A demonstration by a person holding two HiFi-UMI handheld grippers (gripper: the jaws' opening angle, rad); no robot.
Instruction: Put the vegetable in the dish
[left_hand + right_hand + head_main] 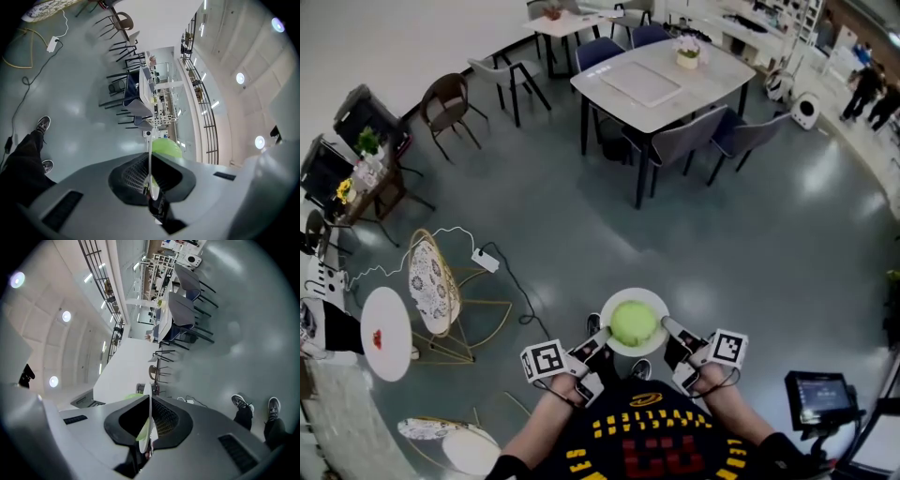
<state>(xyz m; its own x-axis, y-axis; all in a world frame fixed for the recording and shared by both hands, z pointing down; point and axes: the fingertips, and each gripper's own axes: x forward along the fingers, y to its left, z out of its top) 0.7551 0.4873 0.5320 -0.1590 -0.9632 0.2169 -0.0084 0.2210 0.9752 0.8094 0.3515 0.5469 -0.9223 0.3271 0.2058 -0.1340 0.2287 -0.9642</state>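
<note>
Head view: white dish point(654, 301), green vegetable point(633, 322) at its centre, rim pinched at 8 o'clock by left hand-held gripper point(594, 344), at 4 o'clock by right hand-held gripper point(671, 335), for level carrying.

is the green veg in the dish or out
In. The green vegetable sits on the white dish, with the left gripper and right gripper clamping its rim.
</note>
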